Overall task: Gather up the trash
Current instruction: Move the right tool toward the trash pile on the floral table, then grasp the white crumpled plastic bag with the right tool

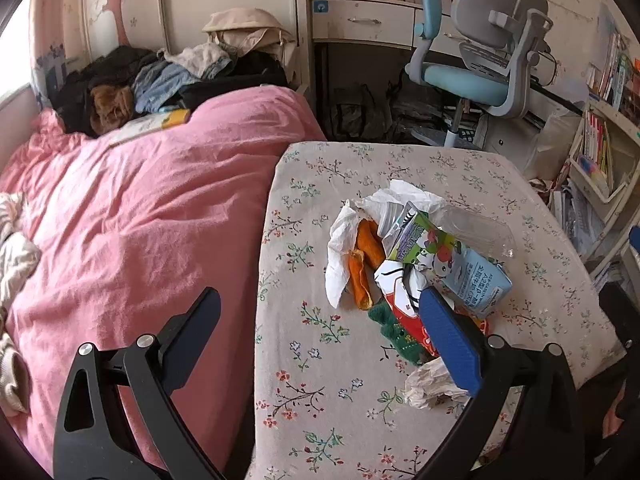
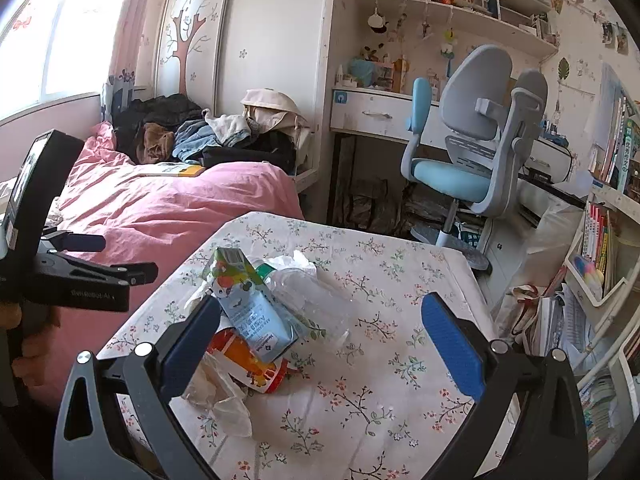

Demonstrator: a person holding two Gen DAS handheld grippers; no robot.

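Observation:
A heap of trash lies on the floral-cloth table [image 1: 316, 384]: a white tissue [image 1: 340, 248], orange peel [image 1: 362, 264], a blue-green juice carton [image 1: 452, 264], a clear plastic bottle [image 1: 476, 228], a red-white wrapper [image 1: 400, 292] and a crumpled tissue [image 1: 428, 384]. My left gripper [image 1: 320, 296] is open at the table's left edge, its right finger beside the wrapper. My right gripper [image 2: 320, 304] is open over the table [image 2: 380, 380], with the carton [image 2: 256, 312], bottle [image 2: 316, 292] and wrapper [image 2: 252, 364] by its left finger. In the right wrist view the left gripper [image 2: 130, 256] hangs over the bed.
A bed with a pink duvet [image 1: 140, 220] borders the table's left side, with piled clothes [image 1: 160, 76] at its head. A blue-grey desk chair [image 1: 480, 64] and a desk stand behind the table. Bookshelves [image 1: 600, 152] line the right. A hand [image 2: 24, 340] holds the left gripper.

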